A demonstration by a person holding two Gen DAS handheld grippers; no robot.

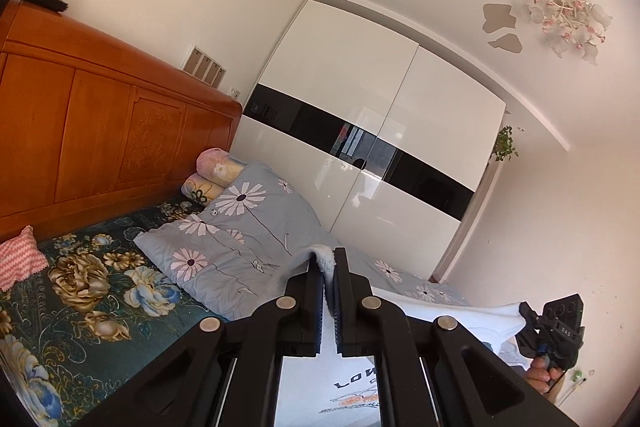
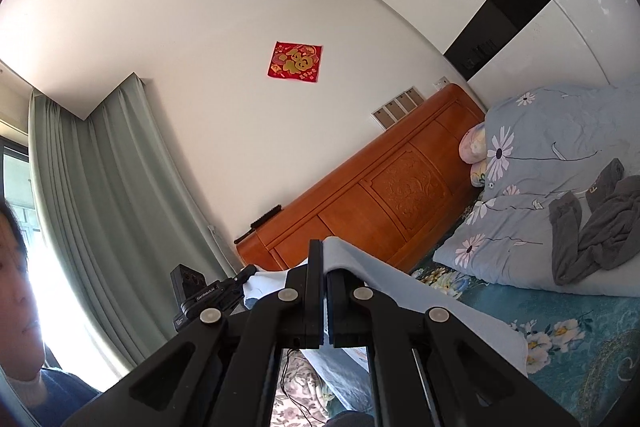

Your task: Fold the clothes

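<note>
A white T-shirt (image 1: 460, 311) with a printed front hangs stretched in the air between my two grippers, above the bed. My left gripper (image 1: 328, 263) is shut on one edge of it; cloth sticks out between its fingers. My right gripper (image 2: 325, 259) is shut on another edge of the white T-shirt (image 2: 420, 295), which drapes over its right finger. In the left wrist view the right gripper (image 1: 554, 331) shows at the far right, held in a hand. In the right wrist view the left gripper (image 2: 216, 297) shows at the left.
The bed has a dark floral sheet (image 1: 80, 307), a grey-blue daisy quilt (image 1: 240, 239), pillows and a wooden headboard (image 1: 100, 131). A dark grey garment (image 2: 592, 223) lies on the quilt. A white wardrobe (image 1: 380, 131) stands behind. Curtains (image 2: 100, 207) and the person's face (image 2: 16, 287) are at left.
</note>
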